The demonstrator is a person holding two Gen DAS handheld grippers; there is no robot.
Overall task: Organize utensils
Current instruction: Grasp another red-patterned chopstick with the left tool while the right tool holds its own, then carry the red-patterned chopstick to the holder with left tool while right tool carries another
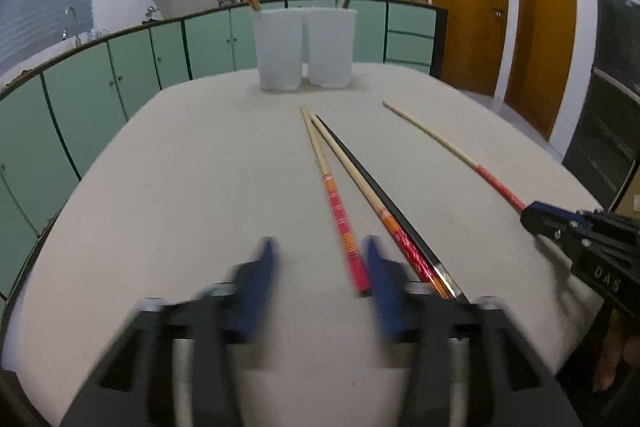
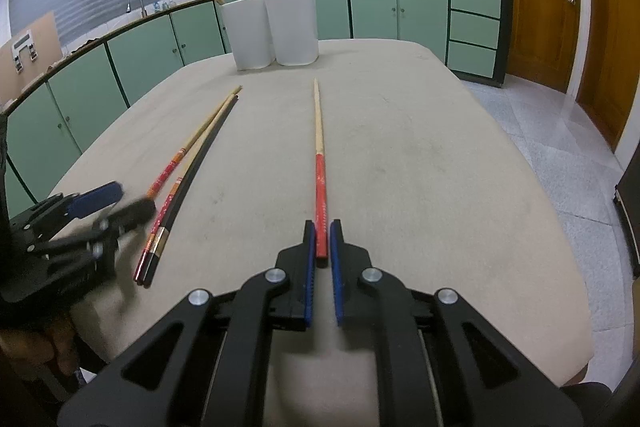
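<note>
Two white cups [image 1: 303, 47] stand at the table's far end, each with a chopstick in it; they also show in the right wrist view [image 2: 276, 27]. My right gripper [image 2: 323, 227] is shut on the red end of a lone red-and-wood chopstick [image 2: 319, 147], which lies on the table; it shows in the left wrist view too [image 1: 448, 147]. My left gripper [image 1: 320, 247] is open and blurred, just left of three chopsticks [image 1: 360, 187] lying together: two red-and-wood, one black.
The beige table [image 2: 420, 167] has rounded edges. Green kitchen cabinets [image 1: 120, 79] run behind it. Wooden doors [image 1: 500, 19] stand at the right. A dark appliance [image 1: 608, 107] is at the far right.
</note>
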